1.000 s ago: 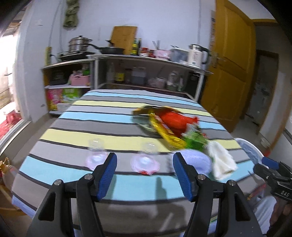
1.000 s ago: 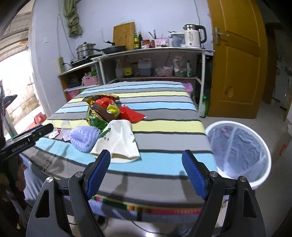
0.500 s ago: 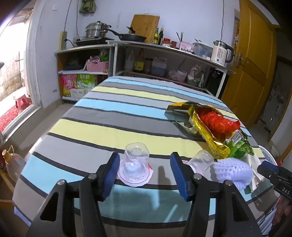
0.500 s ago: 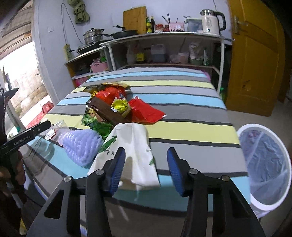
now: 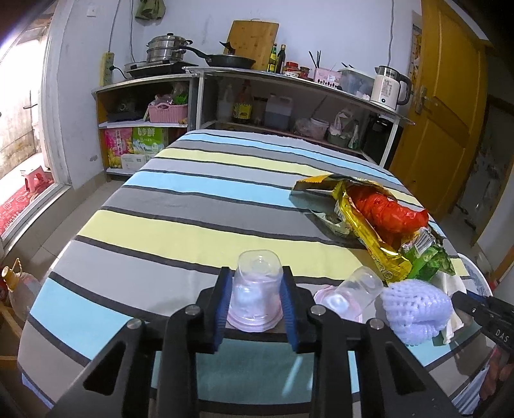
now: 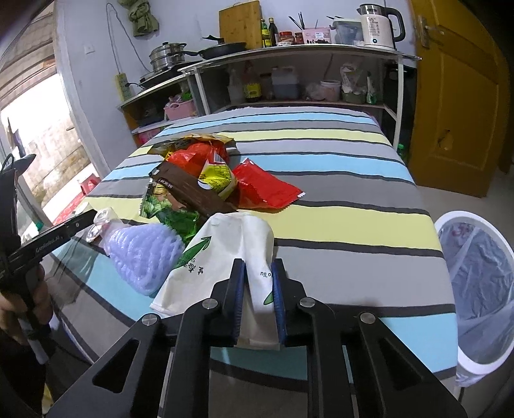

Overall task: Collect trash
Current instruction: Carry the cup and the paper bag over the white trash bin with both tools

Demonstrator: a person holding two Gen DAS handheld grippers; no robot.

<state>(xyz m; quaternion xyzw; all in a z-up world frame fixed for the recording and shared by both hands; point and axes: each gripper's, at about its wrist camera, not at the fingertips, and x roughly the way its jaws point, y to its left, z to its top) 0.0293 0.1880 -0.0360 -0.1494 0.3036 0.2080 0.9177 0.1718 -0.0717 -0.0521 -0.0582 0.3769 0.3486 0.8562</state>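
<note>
While both sets of jaws are closing, the left claw has an upturned clear plastic cup squarely between its blue pads, which sit against the cup's sides at the near edge of the striped tabletop. The cup stands mouth down, its long axis upright, so the coming lift looks to be straight up. The right claw pinches the near end of a white paper bag, whose length runs away from the pads toward the middle of the tabletop.

The white-lined bin stands on the floor off the tabletop's right edge, close to the right claw and well apart from the left, so the bag probably has the shorter trip. The cup would have to cross the rest of the litter to reach it.

Just right of the held cup, a second clear cup lies tipped on its side. A lilac foam fruit net rests beside it, touching the paper bag's left flank. Beyond these sits a heap of snack wrappers: gold, red, green and brown. The bag's far end lies close against that heap, and a careless pull may drag the net or a wrapper along. Shelves with a kettle and pans line the far wall, clear of the work.
</note>
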